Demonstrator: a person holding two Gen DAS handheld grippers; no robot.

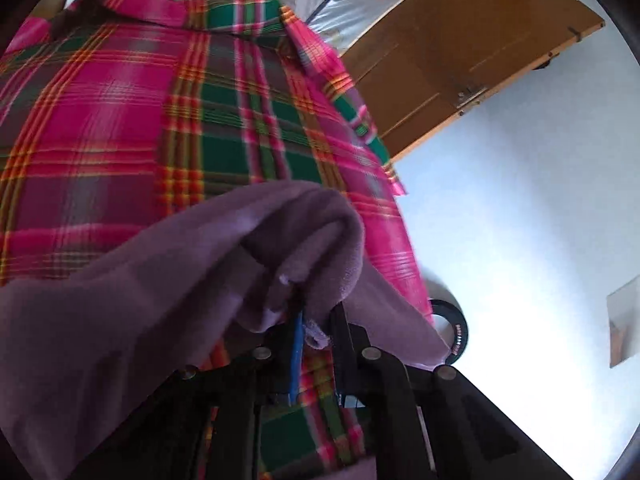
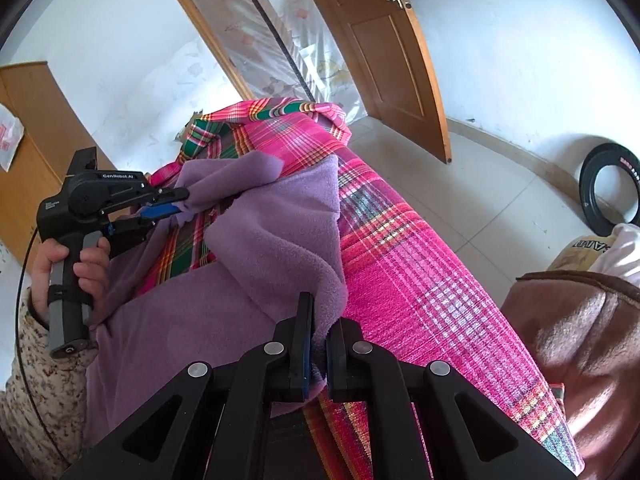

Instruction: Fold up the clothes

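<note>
Two grippers, each clamped on one lilac fleece garment (image 2: 280,248) lying over a pink plaid cloth (image 2: 400,264). Right gripper (image 2: 318,344): jaws narrow, a fleece edge pinched between them. Left gripper (image 2: 176,206): blue-padded jaws closed on a bunched corner; in its own wrist view (image 1: 310,320) draped fleece (image 1: 160,280) covers the tips. Person's hand (image 2: 76,268) wraps its handle. Garment's lower portion cut off by the frame. Background: wooden door (image 2: 384,48), black tyre (image 2: 612,188), partly cropped.
</note>
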